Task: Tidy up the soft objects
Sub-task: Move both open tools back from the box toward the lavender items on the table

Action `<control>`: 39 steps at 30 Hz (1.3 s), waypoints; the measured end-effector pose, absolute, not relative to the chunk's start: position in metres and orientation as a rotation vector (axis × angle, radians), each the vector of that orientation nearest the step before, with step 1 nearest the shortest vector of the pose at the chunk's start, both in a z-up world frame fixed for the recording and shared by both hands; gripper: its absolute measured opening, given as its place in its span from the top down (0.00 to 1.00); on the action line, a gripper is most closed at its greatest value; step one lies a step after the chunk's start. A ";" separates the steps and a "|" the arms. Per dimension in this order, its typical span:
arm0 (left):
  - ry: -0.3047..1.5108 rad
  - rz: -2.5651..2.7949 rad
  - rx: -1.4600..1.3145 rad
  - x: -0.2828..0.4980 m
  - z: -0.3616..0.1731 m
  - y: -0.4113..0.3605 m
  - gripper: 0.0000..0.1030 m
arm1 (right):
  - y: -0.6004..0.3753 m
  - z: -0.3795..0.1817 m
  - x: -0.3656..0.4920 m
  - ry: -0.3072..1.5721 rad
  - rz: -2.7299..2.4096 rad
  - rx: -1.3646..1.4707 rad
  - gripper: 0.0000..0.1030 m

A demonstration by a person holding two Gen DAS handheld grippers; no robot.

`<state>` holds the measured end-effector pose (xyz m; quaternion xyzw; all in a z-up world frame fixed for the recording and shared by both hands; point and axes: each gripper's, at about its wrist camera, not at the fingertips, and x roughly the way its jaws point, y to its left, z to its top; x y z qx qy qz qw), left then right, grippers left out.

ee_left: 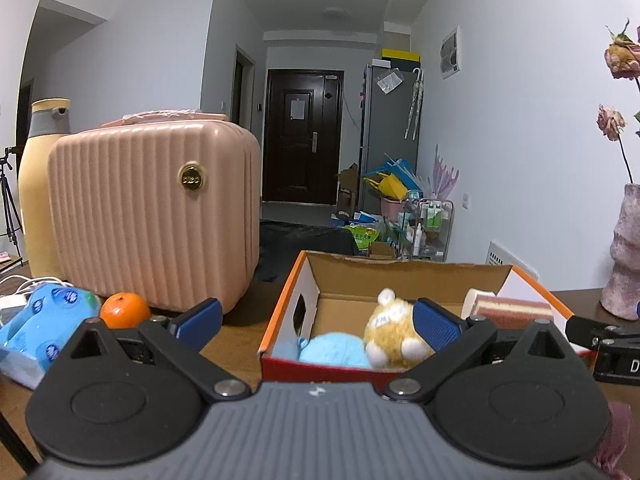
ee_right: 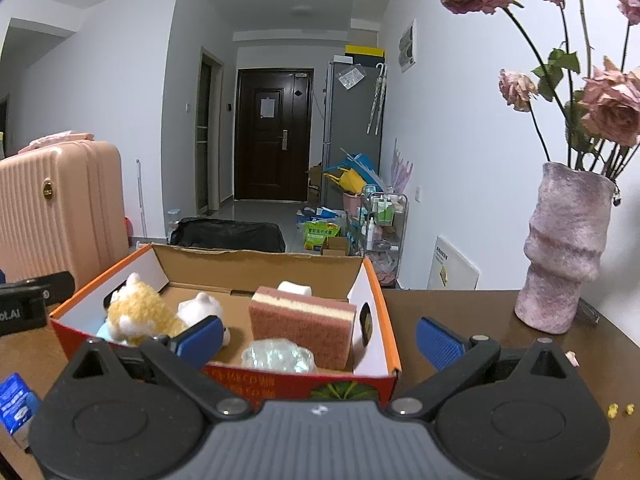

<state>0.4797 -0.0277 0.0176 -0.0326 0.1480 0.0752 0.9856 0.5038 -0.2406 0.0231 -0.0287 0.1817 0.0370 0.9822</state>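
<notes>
Soft things lie inside the orange-rimmed cardboard box [ee_right: 376, 280] on the brown table [ee_right: 460, 312]: a yellow plush toy [ee_right: 138, 314] at 9 o'clock, a pink sponge [ee_right: 302, 322] mid-box, a clear crinkled bag [ee_right: 278, 356] at 6 o'clock, a blue fuzzy ball [ee_left: 334, 350] beside the plush. Left gripper [ee_left: 316, 320] and right gripper [ee_right: 320, 338] both gape wide, holding nothing. Pink suitcase [ee_left: 154, 216] stands at 10 o'clock, vase [ee_right: 564, 248] at 2 o'clock.

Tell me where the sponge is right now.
The sponge stands on edge inside the cardboard box, toward its right end in the right wrist view, just behind a clear crumpled plastic wad and right of the yellow plush toy.
</notes>
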 end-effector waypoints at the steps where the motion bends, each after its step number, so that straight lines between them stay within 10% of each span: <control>1: 0.299 0.150 -0.065 0.476 0.017 -0.028 0.00 | -0.241 0.023 0.500 0.366 0.074 -0.056 0.00; 39: 0.336 0.154 -0.048 0.331 0.008 -0.004 0.00 | -0.237 0.010 0.345 0.358 0.107 -0.010 0.00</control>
